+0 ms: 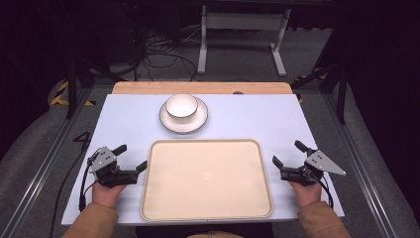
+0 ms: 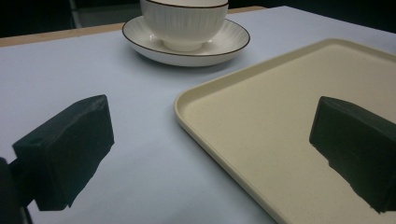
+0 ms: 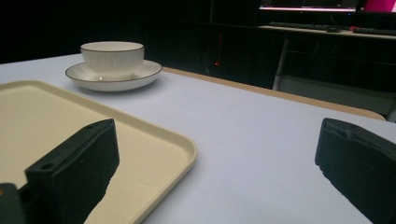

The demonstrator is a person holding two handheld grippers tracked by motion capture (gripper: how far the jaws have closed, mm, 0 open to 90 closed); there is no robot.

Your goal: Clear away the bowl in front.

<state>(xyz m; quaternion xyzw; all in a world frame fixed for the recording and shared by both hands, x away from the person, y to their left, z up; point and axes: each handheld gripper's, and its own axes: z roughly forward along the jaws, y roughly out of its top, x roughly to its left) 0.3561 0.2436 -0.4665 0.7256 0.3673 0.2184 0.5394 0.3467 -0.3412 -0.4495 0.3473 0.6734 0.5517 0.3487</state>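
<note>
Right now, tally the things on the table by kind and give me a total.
Bowl: 1
Saucer: 1
Tray: 1
Handheld grippers: 2, the left gripper and the right gripper, both open and holding nothing
Total: 5

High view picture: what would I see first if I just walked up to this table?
Probably the big cream tray, lying empty in the middle of the near side of the pale table. Just beyond it stands a white bowl on a dark-rimmed saucer. On either side of the tray, a hand holds the left gripper and the right gripper, fingers open.
</note>
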